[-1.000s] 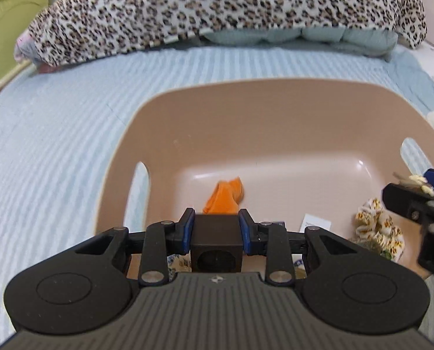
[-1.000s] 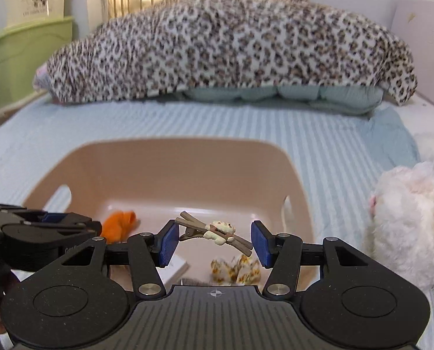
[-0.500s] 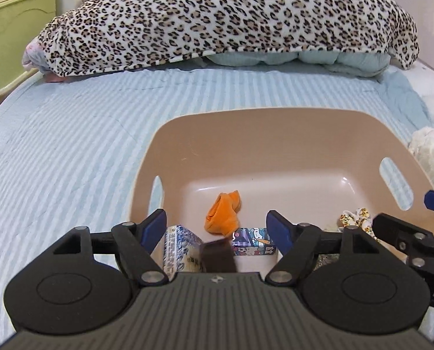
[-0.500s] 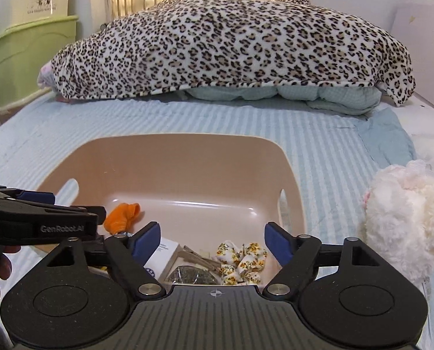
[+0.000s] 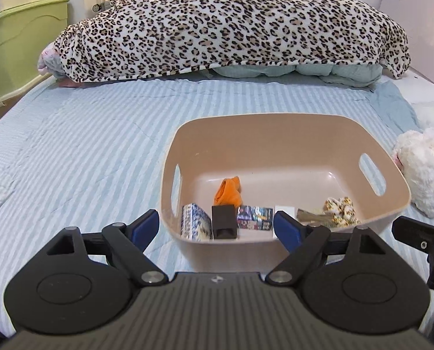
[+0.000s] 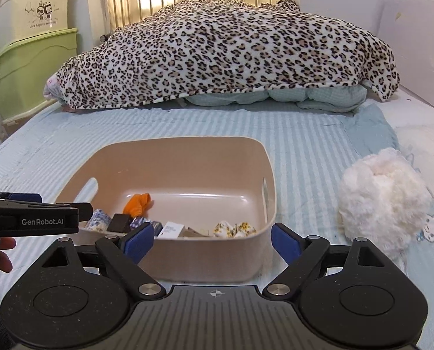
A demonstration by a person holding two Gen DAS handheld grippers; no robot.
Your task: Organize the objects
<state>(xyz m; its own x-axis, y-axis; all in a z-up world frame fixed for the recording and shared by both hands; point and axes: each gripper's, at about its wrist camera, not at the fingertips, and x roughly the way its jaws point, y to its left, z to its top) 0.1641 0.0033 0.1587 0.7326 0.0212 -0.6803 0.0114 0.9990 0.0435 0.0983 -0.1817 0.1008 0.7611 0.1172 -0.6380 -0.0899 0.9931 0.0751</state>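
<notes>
– What colour is the tub (image 5: 275,134)?
– Light brown, like milk tea. The cloth (image 5: 228,190) inside is orange, and the little box (image 5: 223,225) is black.
– And the bed sheet (image 5: 79,151)?
– Blue and white stripes. The blanket (image 5: 231,20) has brown and black leopard spots.
– The fluffy toy (image 6: 380,198)?
– White. The scrunchie (image 5: 340,207) is white with yellow flowers. The finger pads (image 5: 287,229) are blue.

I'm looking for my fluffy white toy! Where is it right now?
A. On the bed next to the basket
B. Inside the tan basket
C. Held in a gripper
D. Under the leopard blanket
A: the fluffy white plush toy lies on the striped bedcover just outside the tan basket, and both the left gripper and the right gripper are open and empty.
</notes>
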